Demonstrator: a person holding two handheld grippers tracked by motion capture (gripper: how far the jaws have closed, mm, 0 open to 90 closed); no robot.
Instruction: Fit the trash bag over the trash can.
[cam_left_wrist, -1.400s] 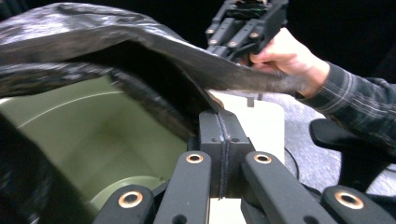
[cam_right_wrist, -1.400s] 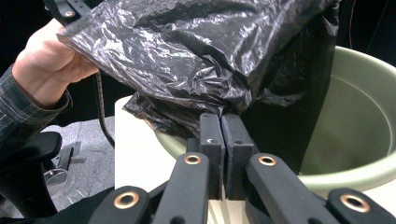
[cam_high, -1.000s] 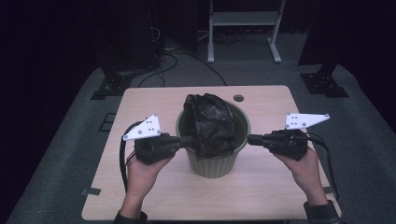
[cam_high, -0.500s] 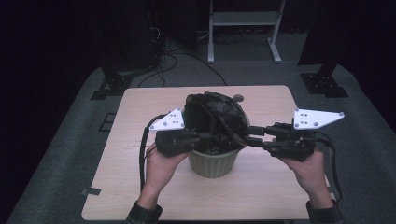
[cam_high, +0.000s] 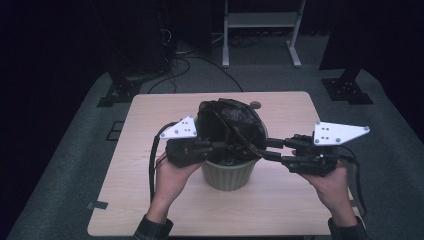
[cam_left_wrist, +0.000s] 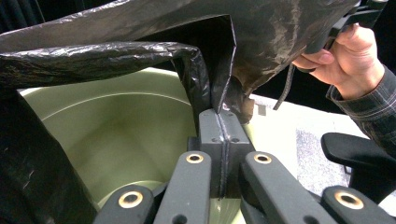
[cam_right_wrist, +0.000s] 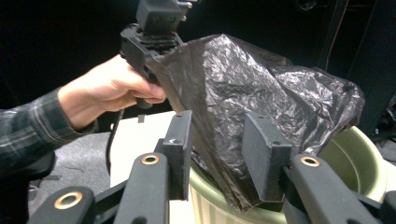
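The left gripper (cam_left_wrist: 223, 140) is holding its two jaws pressed together, pinching a fold of the black bag (cam_left_wrist: 261, 42) between the pads; the film is rising from the pinch line and spreading overhead above the bin's interior. In the high view the left gripper (cam_high: 216, 146) is sitting at the bin's left rim, with the bag (cam_high: 235, 127) bulging above the green bin (cam_high: 230, 175). The right gripper (cam_right_wrist: 224, 154) is standing with its jaws spread, having just been opening; a hanging flap of the bag (cam_right_wrist: 243, 102) is lying in the gap between the pads, resting against the right-hand pad and standing just clear of the left-hand one, so no grip is applied. In the high view the right gripper (cam_high: 272, 149) is pointing at the bin's right rim. The bin (cam_right_wrist: 364, 158) is standing upright near the middle of the wooden table (cam_high: 150, 115), and the bag is draped over and above its opening. A hand (cam_high: 172, 175) is supporting each gripper from below.
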